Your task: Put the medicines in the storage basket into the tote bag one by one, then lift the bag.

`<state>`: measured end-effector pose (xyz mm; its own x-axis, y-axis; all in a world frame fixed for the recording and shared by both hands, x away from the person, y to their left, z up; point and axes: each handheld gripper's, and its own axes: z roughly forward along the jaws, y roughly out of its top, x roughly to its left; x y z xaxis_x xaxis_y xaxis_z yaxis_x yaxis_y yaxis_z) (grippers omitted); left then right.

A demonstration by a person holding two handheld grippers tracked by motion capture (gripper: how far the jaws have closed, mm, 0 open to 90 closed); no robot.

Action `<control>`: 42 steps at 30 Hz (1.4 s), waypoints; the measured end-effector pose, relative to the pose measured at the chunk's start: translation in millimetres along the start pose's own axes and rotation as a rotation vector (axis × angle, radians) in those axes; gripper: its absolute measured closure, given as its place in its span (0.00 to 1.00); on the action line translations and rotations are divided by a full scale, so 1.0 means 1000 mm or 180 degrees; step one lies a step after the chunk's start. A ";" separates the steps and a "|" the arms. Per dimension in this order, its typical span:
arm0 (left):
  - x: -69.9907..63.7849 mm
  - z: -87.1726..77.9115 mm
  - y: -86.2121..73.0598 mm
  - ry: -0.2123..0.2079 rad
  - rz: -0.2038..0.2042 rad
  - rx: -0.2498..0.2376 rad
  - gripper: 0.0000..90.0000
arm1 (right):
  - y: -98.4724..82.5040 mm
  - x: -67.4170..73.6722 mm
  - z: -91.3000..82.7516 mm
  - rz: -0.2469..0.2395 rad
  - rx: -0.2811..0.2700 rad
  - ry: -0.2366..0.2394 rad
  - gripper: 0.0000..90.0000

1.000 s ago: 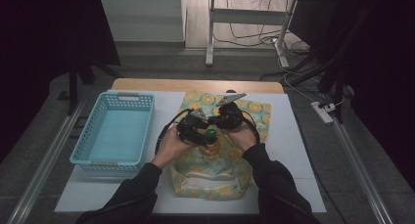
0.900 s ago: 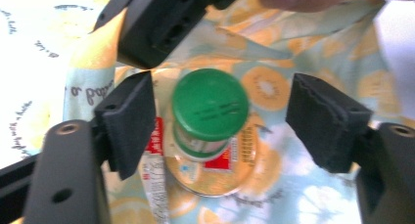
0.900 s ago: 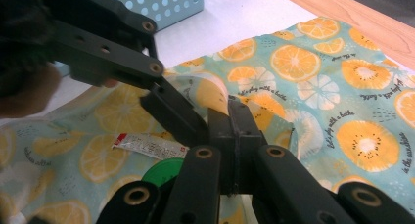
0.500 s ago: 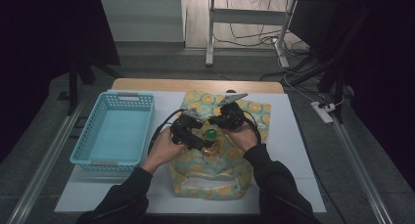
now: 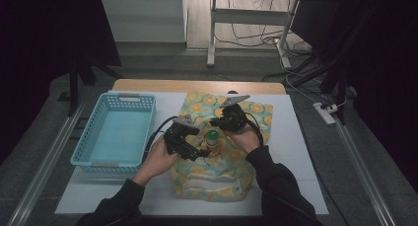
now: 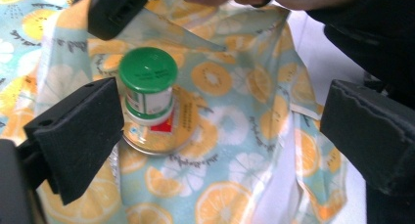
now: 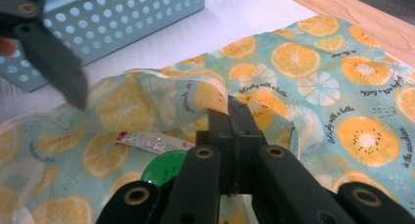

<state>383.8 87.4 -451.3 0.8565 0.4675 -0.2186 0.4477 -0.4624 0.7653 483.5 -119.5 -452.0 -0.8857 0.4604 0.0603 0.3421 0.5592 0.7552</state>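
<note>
A cloth bag printed with orange slices lies on the white mat. A small bottle with a green cap stands upright at the bag's mouth. In the left gripper view the bottle is just beyond the left jaw and free of both pads. My left gripper is open, its jaws have just been opening, and nothing is between them. My right gripper is shut on the bag's upper edge and holds it lifted over the green cap.
A light blue plastic basket sits left of the bag, with nothing in it. The wooden table edge runs along the far side. White mat lies bare to the right of the bag.
My left gripper has let go of the bottle, opened wide and drawn back to the left. The bottle stays upright at the bag's mouth. The right gripper has kept still, holding the cloth.
</note>
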 end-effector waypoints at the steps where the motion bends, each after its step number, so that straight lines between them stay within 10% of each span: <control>1: -0.002 -0.001 -0.002 -0.0024 0.0001 -0.0008 0.04 | 0.000 0.000 0.000 -0.0002 0.0000 0.0001 1.00; 27: -0.026 0.012 -0.036 0.0040 0.0053 0.0232 0.02 | -0.002 0.004 -0.002 -0.0018 0.0010 0.0012 1.00; 42: -0.030 0.052 -0.056 0.0206 0.0281 0.0597 0.02 | -0.003 0.005 -0.002 -0.0022 0.0011 0.0023 1.00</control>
<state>346.0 60.0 -518.5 0.8789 0.4637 -0.1118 0.4168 -0.6328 0.6525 477.2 -119.9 -452.1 -0.8903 0.4514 0.0597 0.3369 0.5647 0.7534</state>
